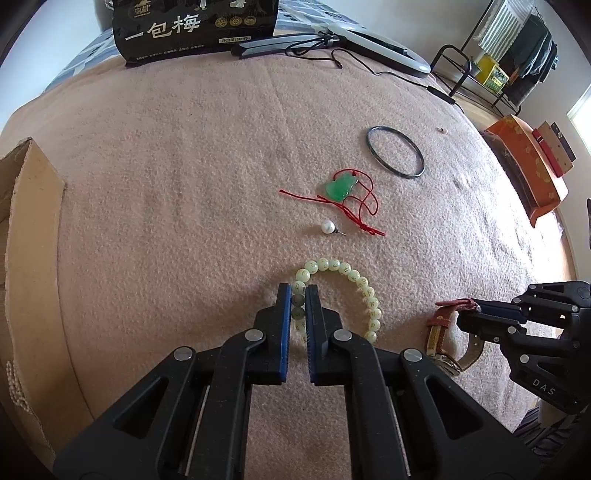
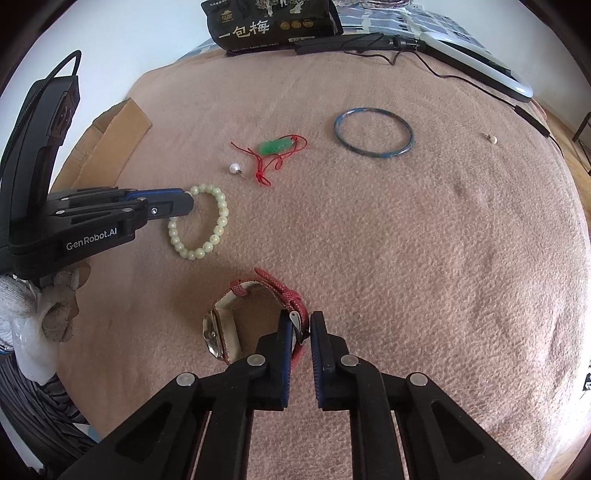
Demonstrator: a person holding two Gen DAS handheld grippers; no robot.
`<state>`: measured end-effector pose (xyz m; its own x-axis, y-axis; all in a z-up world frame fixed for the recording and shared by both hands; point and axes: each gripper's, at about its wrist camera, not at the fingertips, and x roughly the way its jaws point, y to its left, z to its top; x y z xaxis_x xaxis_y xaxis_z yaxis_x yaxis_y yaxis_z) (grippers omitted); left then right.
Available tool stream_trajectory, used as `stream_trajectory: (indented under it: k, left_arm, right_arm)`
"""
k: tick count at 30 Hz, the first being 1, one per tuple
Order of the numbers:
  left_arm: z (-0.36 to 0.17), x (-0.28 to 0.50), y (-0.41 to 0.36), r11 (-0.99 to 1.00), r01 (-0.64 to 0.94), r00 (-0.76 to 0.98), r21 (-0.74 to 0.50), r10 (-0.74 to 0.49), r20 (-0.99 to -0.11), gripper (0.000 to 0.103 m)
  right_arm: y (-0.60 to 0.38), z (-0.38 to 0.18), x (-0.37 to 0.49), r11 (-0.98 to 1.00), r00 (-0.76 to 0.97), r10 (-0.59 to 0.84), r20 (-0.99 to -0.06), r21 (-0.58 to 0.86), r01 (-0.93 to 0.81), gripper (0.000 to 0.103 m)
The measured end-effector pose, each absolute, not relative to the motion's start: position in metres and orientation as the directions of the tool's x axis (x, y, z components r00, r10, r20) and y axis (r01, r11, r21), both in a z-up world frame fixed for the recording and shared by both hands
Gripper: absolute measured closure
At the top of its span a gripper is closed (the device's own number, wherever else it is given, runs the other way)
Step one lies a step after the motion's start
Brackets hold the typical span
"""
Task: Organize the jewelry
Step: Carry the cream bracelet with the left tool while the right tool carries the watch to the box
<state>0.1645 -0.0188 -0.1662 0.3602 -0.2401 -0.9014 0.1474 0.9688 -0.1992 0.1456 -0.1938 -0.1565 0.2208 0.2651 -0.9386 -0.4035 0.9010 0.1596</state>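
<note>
On a pink blanket [image 1: 184,166] lies a pale green bead bracelet [image 1: 354,280] [image 2: 218,221]. My left gripper [image 1: 298,291] [image 2: 190,203] is shut on its left side, with beads pinched between the blue pads. A wristwatch [image 2: 221,328] [image 1: 439,332] with a red strap lies nearer the front, and my right gripper [image 2: 301,317] [image 1: 469,310] is shut on that strap. Farther back lie a white pearl earring [image 1: 328,226] [image 2: 234,168], a green jade pendant [image 1: 340,187] [image 2: 275,146] on red cord, and a dark bangle [image 1: 394,152] [image 2: 373,133].
A cardboard box [image 1: 26,192] [image 2: 114,136] stands at the left. A black snack bag [image 1: 195,27] [image 2: 273,24], a ring light [image 1: 376,40] [image 2: 476,62] and its cable lie at the back. A second small earring [image 2: 490,138] sits at the far right. A gloved hand [image 2: 22,306] holds the left gripper.
</note>
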Motion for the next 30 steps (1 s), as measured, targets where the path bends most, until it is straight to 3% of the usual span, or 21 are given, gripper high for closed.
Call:
stream_trajectory:
  k: [30]
  left_arm:
    - [-0.076, 0.141, 0.015, 0.953, 0.134, 0.537, -0.27, -0.299, -0.789, 0.098]
  right_arm:
    - [-0.182, -0.081, 0.141, 0.915, 0.448, 0.275, -0.85, 0.088, -0.394, 0.096]
